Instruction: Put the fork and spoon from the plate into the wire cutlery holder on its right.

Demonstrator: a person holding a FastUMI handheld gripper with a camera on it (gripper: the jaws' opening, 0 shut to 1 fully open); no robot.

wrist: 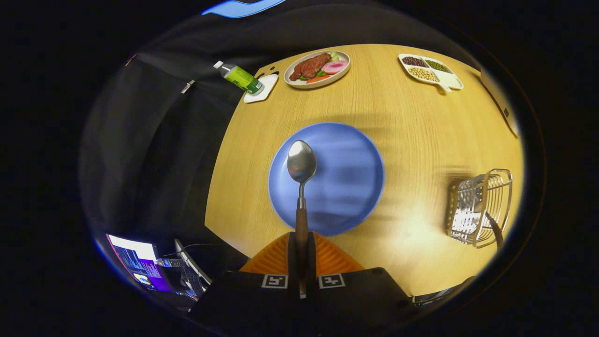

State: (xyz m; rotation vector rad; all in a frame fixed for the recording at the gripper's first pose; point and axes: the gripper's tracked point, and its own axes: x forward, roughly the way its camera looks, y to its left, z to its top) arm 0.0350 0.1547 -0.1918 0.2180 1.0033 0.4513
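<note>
Both fingers of the tool [302,262] pinch the wood-handled steel spoon [301,164] above the round blue plate [346,182].

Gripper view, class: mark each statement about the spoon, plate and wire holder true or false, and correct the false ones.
1. The tongs are shut on the spoon's handle. True.
2. The spoon's bowl points back toward the tongs. False: it points away, out over the blue plate.
3. A fork lies on the blue plate. False: no fork is seen on it.
4. The wire cutlery holder stands on the wooden table, apart from the plate. True.
5. The spoon is already in the holder. False: it is held between the fingers, above the plate.
</note>
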